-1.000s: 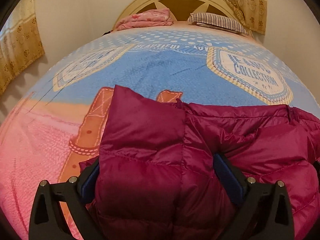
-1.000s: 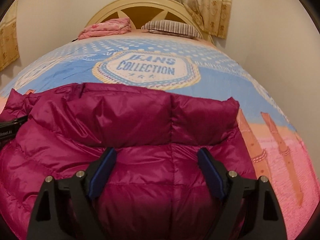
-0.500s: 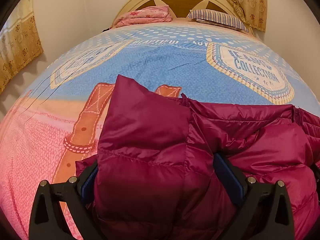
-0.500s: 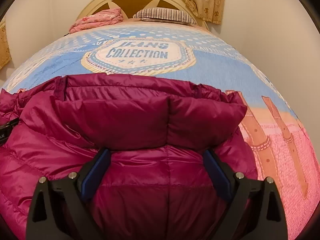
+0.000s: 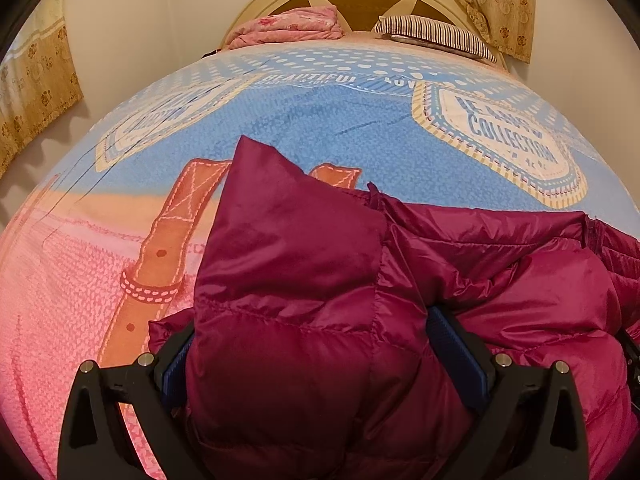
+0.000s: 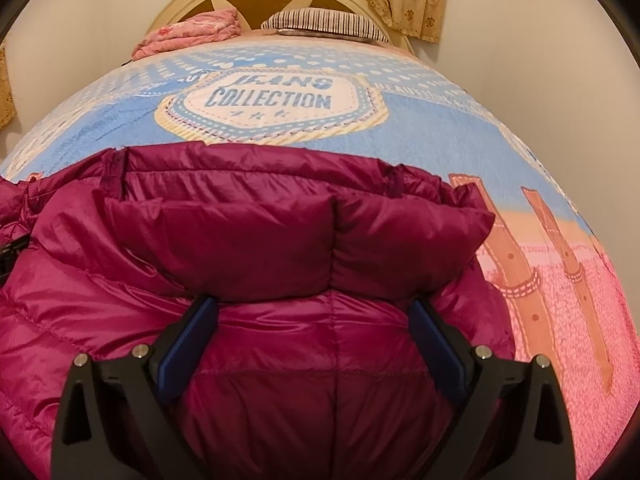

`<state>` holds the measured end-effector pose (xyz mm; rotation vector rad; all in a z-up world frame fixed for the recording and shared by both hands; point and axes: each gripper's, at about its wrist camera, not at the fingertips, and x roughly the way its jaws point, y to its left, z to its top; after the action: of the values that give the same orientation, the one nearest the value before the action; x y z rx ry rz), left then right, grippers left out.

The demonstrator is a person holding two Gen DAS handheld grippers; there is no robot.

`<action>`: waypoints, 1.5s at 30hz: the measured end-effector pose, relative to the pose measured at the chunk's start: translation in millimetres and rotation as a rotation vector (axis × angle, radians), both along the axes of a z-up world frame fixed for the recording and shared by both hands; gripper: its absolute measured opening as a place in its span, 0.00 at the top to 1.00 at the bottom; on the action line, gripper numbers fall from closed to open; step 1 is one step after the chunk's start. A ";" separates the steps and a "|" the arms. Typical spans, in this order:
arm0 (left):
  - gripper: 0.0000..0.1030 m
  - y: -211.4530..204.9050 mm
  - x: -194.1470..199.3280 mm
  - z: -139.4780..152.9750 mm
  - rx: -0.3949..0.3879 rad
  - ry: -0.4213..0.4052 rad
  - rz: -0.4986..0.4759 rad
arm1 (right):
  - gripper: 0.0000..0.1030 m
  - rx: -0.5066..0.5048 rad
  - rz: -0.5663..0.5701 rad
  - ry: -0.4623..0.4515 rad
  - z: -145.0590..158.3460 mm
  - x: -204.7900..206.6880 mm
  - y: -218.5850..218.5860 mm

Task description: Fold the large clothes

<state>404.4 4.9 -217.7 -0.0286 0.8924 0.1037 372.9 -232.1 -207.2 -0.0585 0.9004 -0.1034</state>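
A magenta puffer jacket lies on the bed, folded over on itself. My left gripper has its jaws spread wide, with a thick fold of the jacket's left edge between the blue pads. In the right wrist view the jacket fills the lower half. My right gripper also stands wide, with the jacket's right part bulging between its pads. Whether either gripper pinches the fabric is hidden by the padding.
The bed cover is blue at the far end and pink near me, printed with belts and a "Jeans Collection" badge. A pink folded blanket and a striped pillow lie by the headboard. Walls and curtains flank the bed.
Both grippers have moved forward toward the headboard with the jacket. The folded edge has risen and spread further over the far part of the jacket.
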 end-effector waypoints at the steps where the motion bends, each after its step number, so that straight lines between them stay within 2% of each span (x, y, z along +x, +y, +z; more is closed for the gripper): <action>1: 0.01 0.0 0.0 -0.2 0.000 0.000 0.000 | 0.05 -0.002 -0.001 0.000 0.1 0.0 0.5; 8: 0.01 -0.4 0.7 -0.6 0.000 0.004 0.000 | 0.05 -0.025 -0.006 -0.005 2.3 -1.4 3.7; 12: 0.01 6.6 -1.6 14.9 -0.021 0.074 -0.022 | 0.06 -0.028 -0.028 -0.015 18.9 -10.8 3.9; 14: 0.01 10.6 -14.3 31.0 -0.033 0.044 -0.014 | 0.06 -0.001 -0.033 -0.068 38.0 -25.2 10.8; 16: 0.01 12.4 -34.4 48.4 -0.022 -0.024 -0.011 | 0.06 0.004 -0.005 -0.125 57.9 -41.1 28.6; 18: 0.01 7.2 -46.8 50.3 -0.021 -0.037 -0.023 | 0.05 0.008 0.045 -0.170 69.7 -52.3 52.8; 21: 0.01 -9.7 -48.9 29.0 0.042 0.006 -0.065 | 0.05 0.005 0.108 -0.135 59.9 -51.8 83.6; 23: 0.01 -16.3 -52.6 17.6 0.091 -0.019 -0.068 | 0.06 -0.061 0.126 -0.106 40.7 -48.9 97.8; 25: 0.01 -17.2 -57.7 14.7 0.091 -0.064 -0.056 | 0.06 -0.079 0.123 -0.064 18.1 -45.5 99.1; 28: 0.01 -18.2 -55.4 9.9 0.094 -0.061 -0.048 | 0.04 -0.054 0.109 -0.066 5.5 -44.7 92.7; 31: 0.01 -15.9 -51.5 6.8 0.070 -0.028 -0.053 | 0.02 -0.076 0.111 -0.043 0.1 -39.3 97.0; 34: 0.01 -7.5 -49.2 6.8 0.005 0.029 -0.082 | 0.02 -0.060 0.110 -0.032 -3.1 -37.8 95.3; 36: 0.01 -4.8 -53.3 9.7 0.002 0.046 -0.095 | 0.01 -0.050 0.110 -0.030 -2.5 -36.8 94.6; 38: 0.01 1.5 -65.7 21.5 0.037 0.022 -0.067 | 0.01 -0.047 0.110 -0.028 -1.7 -35.2 93.7; 42: 0.01 40.3 -114.7 58.4 -0.043 -0.096 0.004 | 0.01 -0.012 0.125 -0.024 7.2 -41.5 88.7; 45: 0.01 66.7 -141.4 64.5 -0.107 -0.099 0.025 | 0.00 0.013 0.131 -0.095 33.4 -69.4 82.4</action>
<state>263.0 71.6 -153.2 -0.1439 0.7986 0.0773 303.5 -149.7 -173.8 -0.0995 0.8000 0.0214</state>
